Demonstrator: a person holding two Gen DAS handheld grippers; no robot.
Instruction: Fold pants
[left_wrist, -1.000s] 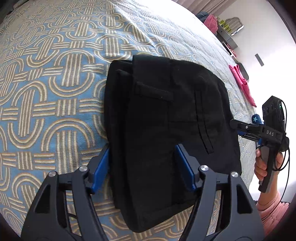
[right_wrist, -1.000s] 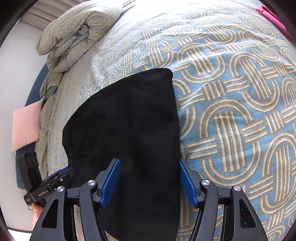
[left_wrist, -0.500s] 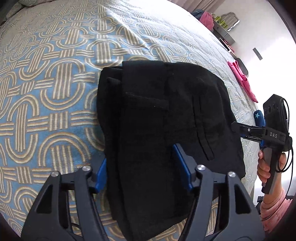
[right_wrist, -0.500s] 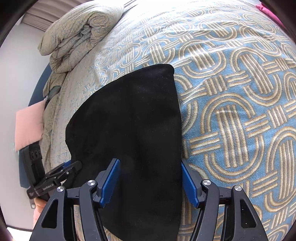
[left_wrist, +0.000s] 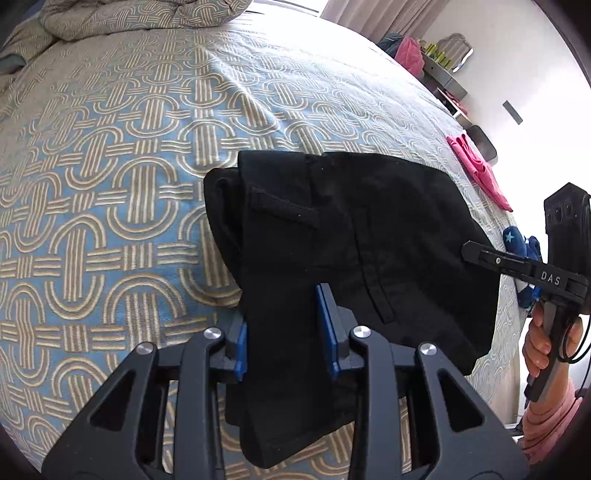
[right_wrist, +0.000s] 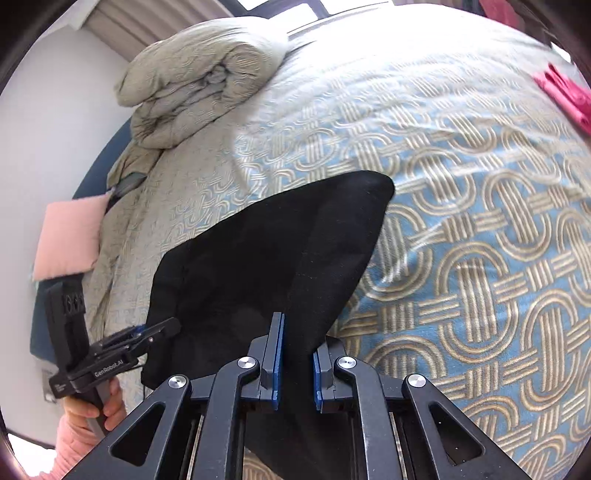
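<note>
Black pants (left_wrist: 332, 236), folded into a thick bundle, lie on the blue and gold patterned bedspread (left_wrist: 110, 184). My left gripper (left_wrist: 286, 332) is shut on the near waistband edge, with a belt loop showing just beyond. My right gripper (right_wrist: 295, 354) is shut on the opposite near edge of the pants (right_wrist: 266, 251), and the fabric rises in a ridge from its pads. Each gripper shows in the other's view: the right one (left_wrist: 469, 253) at the pants' right edge, the left one (right_wrist: 171, 326) at their left edge.
A rolled duvet (right_wrist: 199, 85) lies at the head of the bed. A pink cushion (right_wrist: 68, 240) sits by the wall. Pink cloth (left_wrist: 476, 166) and a blue starred cloth (left_wrist: 517, 240) lie near the bed's far edge. A shelf (left_wrist: 443, 70) stands behind.
Both grippers have gone from wide open around the pants' edges to shut on the fabric. The pants' near edges have lifted off the bedspread.
</note>
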